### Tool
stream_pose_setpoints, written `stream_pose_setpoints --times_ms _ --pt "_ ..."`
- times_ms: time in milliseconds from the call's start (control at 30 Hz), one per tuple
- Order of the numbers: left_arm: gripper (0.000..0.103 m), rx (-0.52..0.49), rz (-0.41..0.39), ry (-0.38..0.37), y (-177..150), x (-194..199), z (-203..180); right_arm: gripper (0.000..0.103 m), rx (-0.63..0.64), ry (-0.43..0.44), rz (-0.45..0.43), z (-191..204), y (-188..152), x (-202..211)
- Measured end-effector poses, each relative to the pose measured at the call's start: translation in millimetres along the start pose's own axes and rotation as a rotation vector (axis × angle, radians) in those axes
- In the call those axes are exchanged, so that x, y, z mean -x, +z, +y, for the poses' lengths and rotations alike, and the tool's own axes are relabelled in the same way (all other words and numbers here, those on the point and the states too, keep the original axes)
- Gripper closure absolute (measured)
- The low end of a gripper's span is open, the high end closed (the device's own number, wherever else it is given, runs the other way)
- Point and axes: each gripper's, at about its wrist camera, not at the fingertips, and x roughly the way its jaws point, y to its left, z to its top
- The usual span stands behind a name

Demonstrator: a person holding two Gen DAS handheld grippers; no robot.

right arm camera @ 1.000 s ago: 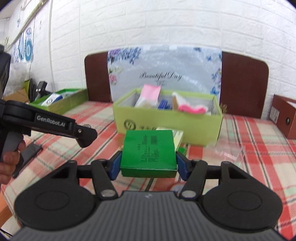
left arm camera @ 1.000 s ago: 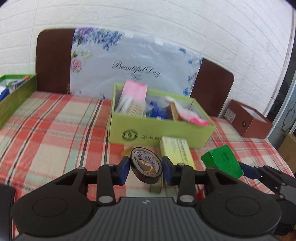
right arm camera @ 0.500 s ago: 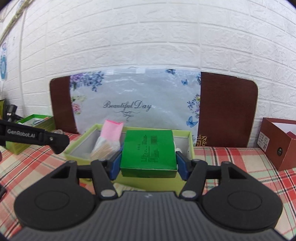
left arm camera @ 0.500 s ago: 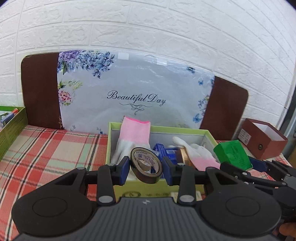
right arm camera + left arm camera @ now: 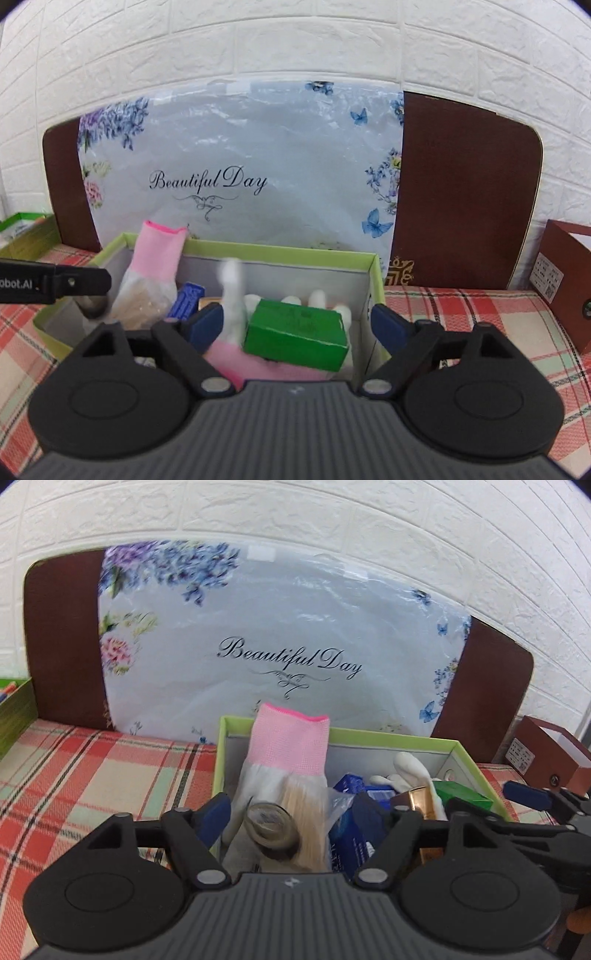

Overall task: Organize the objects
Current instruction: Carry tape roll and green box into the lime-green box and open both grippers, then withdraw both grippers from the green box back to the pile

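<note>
While both sets of jaws are opening, the two things they carried sit free inside the light green box (image 5: pixel 391 738), which rests on a plaid-covered surface (image 5: pixel 110 768) in front of a brown headboard (image 5: pixel 62 642) and a floral plastic sheet printed "Beautiful Day" (image 5: pixel 288 661). The left hand-held gripper (image 5: pixel 291 812) has its blue pads spread wide, and the roll of black tape (image 5: pixel 271 829) lies between them, blurred, touching neither pad, just beside a bundle of pale sticks in a clear bag (image 5: pixel 306 819). A pink-cuffed white glove (image 5: pixel 290 744) stands up against the box's far left corner, and a blue packet (image 5: pixel 351 830) lies to the right of the bundle.

The right hand-held gripper (image 5: pixel 297 325) is likewise spread apart, with the green carton (image 5: pixel 297 334) between its pads but clear of both, tilted, lying on a second pink-and-white glove (image 5: pixel 236 354) near the right end of the box (image 5: pixel 280 249). The tip of the left tool (image 5: pixel 81 282) reaches in over the box's left end. In the left wrist view the green carton (image 5: pixel 465 797) shows at the box's right side, with the right tool's blue pad (image 5: pixel 528 799) beyond it.

A dark red box (image 5: pixel 569 280) stands well apart on the right, and another green box (image 5: pixel 29 236) stands at the far left
</note>
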Motion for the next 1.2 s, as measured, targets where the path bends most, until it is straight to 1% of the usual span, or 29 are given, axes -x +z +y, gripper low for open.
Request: stream_pose_setpoints --times_ms 33,100,167,233,367,467,567,733,833,900,1000,1200 --pt "0.025 0.016 0.006 -0.007 -2.8 1.5 1.3 0.013 0.012 0.002 -0.015 1.1 -3.8 4.3" --pt "0.025 0.039 0.021 -0.008 -6.8 6.0 0.9 0.000 0.018 -0.004 -0.045 1.5 -11.1 13.7" --pt "0.023 0.036 0.034 0.010 -10.1 13.9 -4.3 0.000 0.020 -0.009 -0.065 1.8 -17.7 24.5" --pt "0.023 0.009 0.036 0.031 -11.0 23.6 -11.5 0.000 0.021 -0.005 -0.076 2.1 -21.4 35.4" --pt "0.021 -0.034 0.011 0.045 -13.4 50.4 -23.6 0.000 0.021 0.002 -0.110 3.2 -18.1 64.7" --pt "0.020 -0.058 -0.006 0.070 -15.4 70.4 -31.7 0.000 0.021 0.010 -0.151 4.4 -15.4 91.1" --pt "0.019 -0.077 -0.030 0.071 -20.2 89.4 -38.8 0.000 0.026 0.020 -0.187 6.2 -17.8 117.0" --pt "0.019 -0.084 -0.031 0.063 -34.1 113.0 -45.9 0.000 0.051 0.010 -0.219 10.6 -33.2 155.0" --pt "0.019 -0.083 -0.023 0.068 -49.8 124.1 -47.0 0.000 0.044 0.002 -0.214 10.3 -49.0 172.3" --pt "0.018 -0.058 -0.010 0.068 -63.8 129.9 -44.9 0.000 0.008 0.005 -0.195 7.5 -63.2 181.7" --pt "0.018 -0.020 0.035 0.073 -88.1 132.9 -41.6 0.000 -0.042 0.027 -0.149 4.0 -87.1 190.0" --pt "0.018 0.014 0.133 0.070 -133.3 130.6 -33.6 0.000 -0.055 0.016 -0.042 6.5 -131.8 192.0"
